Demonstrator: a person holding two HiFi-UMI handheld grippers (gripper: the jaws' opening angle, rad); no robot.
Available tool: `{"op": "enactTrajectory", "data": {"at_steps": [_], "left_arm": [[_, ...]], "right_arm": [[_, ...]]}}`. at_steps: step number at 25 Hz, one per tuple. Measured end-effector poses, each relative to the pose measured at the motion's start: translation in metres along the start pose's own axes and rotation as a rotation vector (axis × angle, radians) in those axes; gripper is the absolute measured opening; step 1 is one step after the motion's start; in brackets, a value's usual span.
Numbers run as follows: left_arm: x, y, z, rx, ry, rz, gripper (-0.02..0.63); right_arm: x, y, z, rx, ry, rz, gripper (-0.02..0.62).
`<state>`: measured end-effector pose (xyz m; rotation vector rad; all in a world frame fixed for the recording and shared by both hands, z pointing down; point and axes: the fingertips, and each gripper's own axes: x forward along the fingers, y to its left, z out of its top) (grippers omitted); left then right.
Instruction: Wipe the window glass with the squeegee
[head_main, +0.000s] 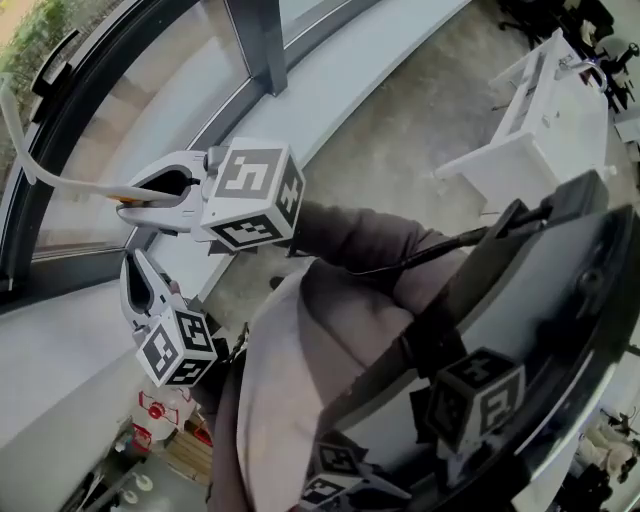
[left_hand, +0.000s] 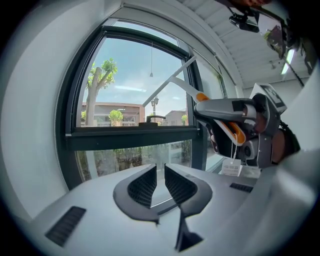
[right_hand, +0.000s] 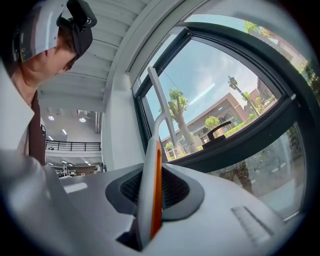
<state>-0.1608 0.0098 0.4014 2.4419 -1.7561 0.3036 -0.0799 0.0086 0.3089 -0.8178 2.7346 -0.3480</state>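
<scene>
Orange-striped squeegee (right_hand: 154, 150) is clamped by its handle in the right gripper (right_hand: 155, 190), jaws tight on it, blade end raised toward the window glass (right_hand: 215, 85), prob. to set the edge flat for a stroke; can't tell if it touches yet. Left gripper (left_hand: 160, 175) sits near the right one, jaws slightly apart w/ nothing between, aimed at the lower pane, likely just keeping clear.

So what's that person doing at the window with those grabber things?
A person is holding a gripper in each hand. The right gripper has its tongs shut on a white and orange squeegee, held up by the window glass. The left gripper hangs nearby with its tongs a little apart, holding nothing.
</scene>
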Motion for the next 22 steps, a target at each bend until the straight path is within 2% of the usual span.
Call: {"op": "enactTrajectory", "data": {"at_steps": [5,9,13,18,22], "left_arm": [[-0.004,-0.040,-0.004,0.017,0.024,-0.019,0.052],[-0.002,-0.045,-0.007,0.014,0.040,-0.044,0.052],[0.003,-0.077,-0.006,0.025,0.045,-0.050,0.052],[0.010,-0.051,-0.015,0.005,0.072,-0.077,0.051],[0.013,-0.048,-0.020,0.005,0.075,-0.094,0.052]], "right_arm": [[-0.030,-0.006,0.002,0.027,-0.007,0.001,0.052],[-0.025,-0.007,-0.003,0.032,0.000,0.001,0.052],[-0.051,-0.019,0.003,0.040,-0.008,0.003,0.052],[-0.019,-0.018,-0.009,0.048,0.008,-0.002,0.052],[-0.012,-0.020,-0.014,0.047,0.008,-0.006,0.052]]}}
